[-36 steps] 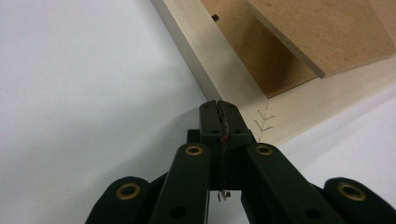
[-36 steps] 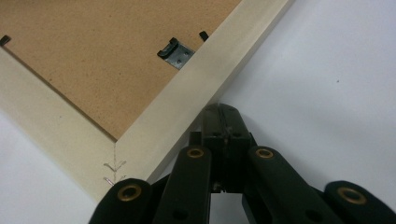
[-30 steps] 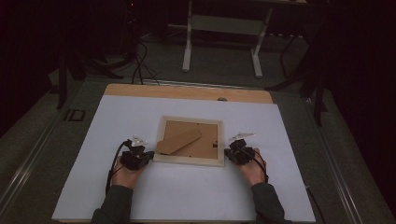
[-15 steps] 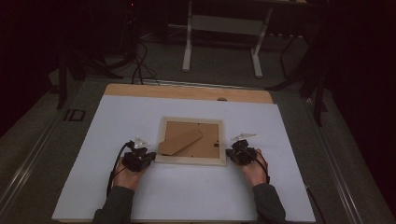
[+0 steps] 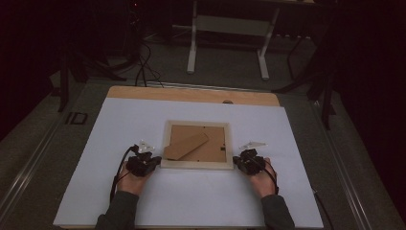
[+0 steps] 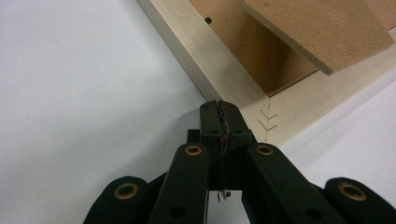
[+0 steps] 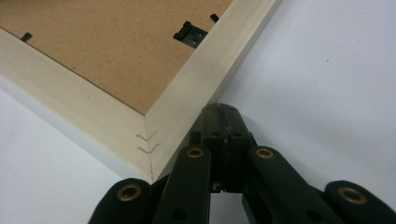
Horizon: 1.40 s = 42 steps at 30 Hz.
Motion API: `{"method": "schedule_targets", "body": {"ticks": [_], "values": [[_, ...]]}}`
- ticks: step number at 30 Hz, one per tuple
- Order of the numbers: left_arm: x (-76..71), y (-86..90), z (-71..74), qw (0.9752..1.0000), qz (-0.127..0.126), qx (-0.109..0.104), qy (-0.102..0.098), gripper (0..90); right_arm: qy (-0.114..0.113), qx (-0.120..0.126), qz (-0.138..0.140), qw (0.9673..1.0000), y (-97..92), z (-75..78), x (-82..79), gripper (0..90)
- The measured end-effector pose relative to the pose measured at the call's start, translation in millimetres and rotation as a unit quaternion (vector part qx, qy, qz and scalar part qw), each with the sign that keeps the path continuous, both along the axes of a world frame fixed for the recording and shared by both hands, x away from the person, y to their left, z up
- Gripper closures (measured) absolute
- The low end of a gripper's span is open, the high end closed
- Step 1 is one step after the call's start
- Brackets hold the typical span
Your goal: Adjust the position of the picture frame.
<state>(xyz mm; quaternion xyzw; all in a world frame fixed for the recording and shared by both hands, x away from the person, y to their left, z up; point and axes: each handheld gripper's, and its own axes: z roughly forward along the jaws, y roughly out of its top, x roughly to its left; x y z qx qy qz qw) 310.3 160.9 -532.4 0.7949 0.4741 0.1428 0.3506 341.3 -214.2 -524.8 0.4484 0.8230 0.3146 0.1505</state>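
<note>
The white table sheet (image 5: 191, 201) is lit evenly from above, while the surrounding room is left dim and murky. Soft shadow is cast just beside the picture frame (image 7: 187, 93) ahead of the jaws. Slight blur is seen nearest each lens.

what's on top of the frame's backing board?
On the picture frame, a cardboard stand flap lies across the backing board; small black clips hold its edge. Whatever is beneath the board is hidden.

High view: looks from above, forward and down, far from the surface (image 5: 191, 206).
Left gripper view: very near, faces a near corner of the picture frame (image 6: 224, 77).
Right gripper view: very near, faces the other near corner.
Shared: all see the frame.
</note>
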Motion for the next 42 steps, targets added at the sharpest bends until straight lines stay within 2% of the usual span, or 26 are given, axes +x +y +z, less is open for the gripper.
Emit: {"method": "schedule_targets", "body": {"ticks": [3, 5, 9, 14, 22, 34, 39, 42], "values": [[0.9, 0.7, -1.7, 1.0, 0.001, 0.004, 0.0, 89.0, -0.005, 0.001, 0.001, 1.0, -0.5, -0.8, -1.0, 90.0], [1.7, 2.5, -2.2, 1.0, 0.001, -0.005, 0.001, 87.7, -0.008, 0.001, 0.002, 1.0, -0.7, -1.1, -1.5, 89.9], [2.2, 4.4, -2.1, 1.0, -0.002, -0.006, 0.002, 85.7, -0.016, -0.009, 0.005, 0.9998, -0.1, -0.7, -2.3, 89.0], [2.5, 5.5, -1.7, 1.0, -0.001, -0.009, 0.003, 83.0, -0.03, -0.007, -0.001, 0.9995, -2.0, 1.1, -3.1, 86.0], [2.2, 10.4, 2.9, 0.9998, 0.007, -0.019, -0.002, 80.1, -0.045, -0.022, -0.002, 0.9987, -2.5, 0.8, -4.3, 82.0], [0.8, 22.4, 17.2, 0.9982, 0.025, -0.051, -0.018, 75.8, -0.058, -0.009, -0.008, 0.9982, -8.3, 8.7, -3.7, 79.0], [-0.5, 28.6, 25.4, 0.9965, 0.031, -0.073, -0.026, 74.0, -0.06, -0.004, -0.009, 0.9982, -9.4, 10.7, -3.2, 78.6], [-0.6, 29.0, 26.8, 0.9961, 0.029, -0.079, -0.026, 74.0, -0.059, -0.004, -0.009, 0.9982, -9.2, 10.3, -3.0, 78.6]]}}
